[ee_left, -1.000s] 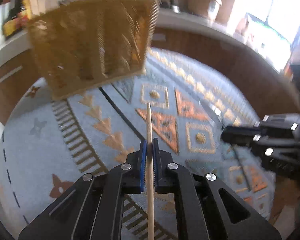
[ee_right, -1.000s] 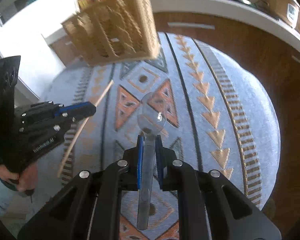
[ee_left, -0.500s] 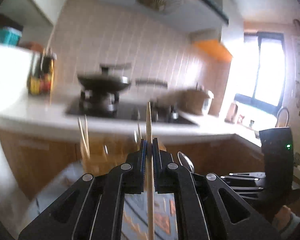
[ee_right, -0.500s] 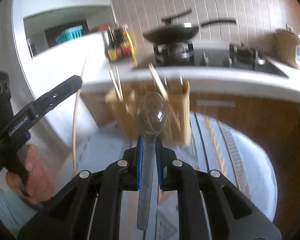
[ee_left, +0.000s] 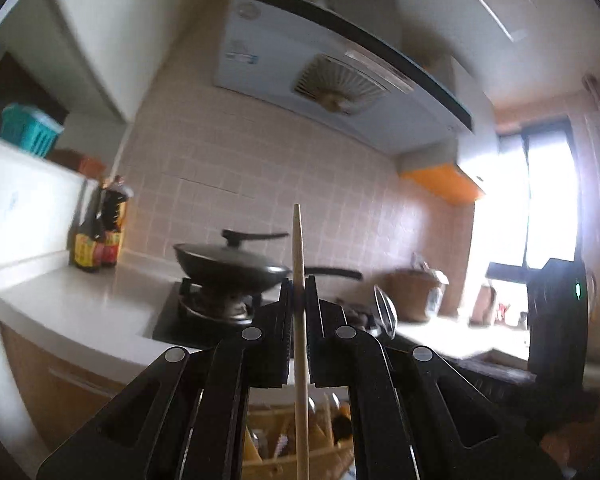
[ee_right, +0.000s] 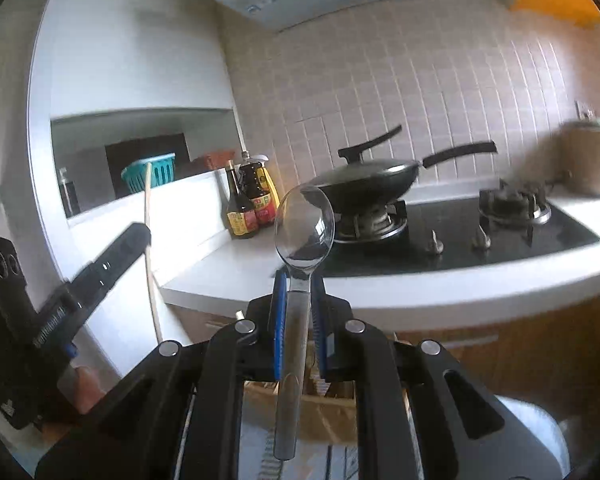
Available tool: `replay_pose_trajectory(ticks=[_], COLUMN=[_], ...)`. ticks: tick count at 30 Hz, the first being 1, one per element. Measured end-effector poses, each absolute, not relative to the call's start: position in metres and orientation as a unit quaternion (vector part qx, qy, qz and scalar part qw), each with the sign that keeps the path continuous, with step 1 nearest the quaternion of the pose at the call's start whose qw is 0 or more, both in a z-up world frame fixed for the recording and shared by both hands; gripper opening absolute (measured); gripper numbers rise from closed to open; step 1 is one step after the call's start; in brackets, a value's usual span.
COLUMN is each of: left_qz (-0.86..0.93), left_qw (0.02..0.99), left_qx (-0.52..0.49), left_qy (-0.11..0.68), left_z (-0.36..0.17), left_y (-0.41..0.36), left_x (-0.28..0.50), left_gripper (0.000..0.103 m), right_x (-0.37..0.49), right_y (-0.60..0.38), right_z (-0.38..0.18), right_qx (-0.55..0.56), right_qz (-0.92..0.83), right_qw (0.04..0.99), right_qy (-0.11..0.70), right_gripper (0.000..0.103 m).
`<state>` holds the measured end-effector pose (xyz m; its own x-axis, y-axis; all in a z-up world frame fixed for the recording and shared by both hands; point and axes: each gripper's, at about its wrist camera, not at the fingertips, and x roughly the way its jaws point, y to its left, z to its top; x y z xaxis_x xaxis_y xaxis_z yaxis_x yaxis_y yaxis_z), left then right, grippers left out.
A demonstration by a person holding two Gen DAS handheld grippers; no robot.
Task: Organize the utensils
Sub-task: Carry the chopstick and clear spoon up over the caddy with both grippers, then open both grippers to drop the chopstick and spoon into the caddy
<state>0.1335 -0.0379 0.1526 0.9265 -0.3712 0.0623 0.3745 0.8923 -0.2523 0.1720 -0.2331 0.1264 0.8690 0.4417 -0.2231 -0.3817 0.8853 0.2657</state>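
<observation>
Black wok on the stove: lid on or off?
On. A black lid with a raised handle covers the black wok on the burner.

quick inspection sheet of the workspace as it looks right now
surface: patterned rug glimpsed low down; white countertop ahead.
job's things: wooden chopstick upright in the left gripper; metal spoon, bowl up, in the right gripper; wicker utensil basket below, already holding some utensils.
clutter: lidded black wok on the gas hob; two sauce bottles; teal basket; rice cooker.
grippers: both shut on their utensils.
cables: nothing seen.
surroundings: tiled wall, range hood, bright window.
</observation>
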Motion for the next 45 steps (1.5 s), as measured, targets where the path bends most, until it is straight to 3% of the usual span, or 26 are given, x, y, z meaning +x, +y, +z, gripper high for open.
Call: replay_pose_trajectory(ticks=[9, 26, 30, 33, 41, 43, 45], left_qz=[-0.14, -0.101, -0.103, -0.109, -0.112, -0.114, -0.121], left_qw=[0.984, 0.988, 0.99, 0.99, 0.989, 0.989, 0.988], left_qx=[-0.107, -0.114, -0.096, -0.089, -0.092, -0.091, -0.096], left_qy=[-0.037, -0.007, -0.009, -0.011, 0.005, 0.013, 0.024], left_z=[0.126, 0.086, 0.09, 0.095, 0.107, 0.108, 0.109], left_y=[-0.048, -0.03, -0.029, -0.025, -0.011, -0.008, -0.006], left_x=[0.172, 0.22, 0.208, 0.197, 0.164, 0.152, 0.141], left_gripper=[0.004, 0.005, 0.02, 0.025, 0.038, 0.042, 0.046], right_x=[0.209, 0.235, 0.229, 0.219, 0.169, 0.152, 0.135], right_y=[-0.199, -0.189, -0.199, -0.207, -0.219, -0.219, -0.218], right_z=[0.1, 0.054, 0.051, 0.051, 0.064, 0.066, 0.068], right_qx=[0.054, 0.027, 0.04, 0.046, 0.041, 0.034, 0.025], right_qz=[0.16, 0.143, 0.156, 0.16, 0.162, 0.16, 0.155], right_qw=[0.982, 0.986, 0.981, 0.979, 0.978, 0.98, 0.981], right_qy=[0.081, 0.079, 0.106, 0.116, 0.121, 0.117, 0.11], right_gripper=[0.01, 0.011, 0.012, 0.026, 0.032, 0.049, 0.053])
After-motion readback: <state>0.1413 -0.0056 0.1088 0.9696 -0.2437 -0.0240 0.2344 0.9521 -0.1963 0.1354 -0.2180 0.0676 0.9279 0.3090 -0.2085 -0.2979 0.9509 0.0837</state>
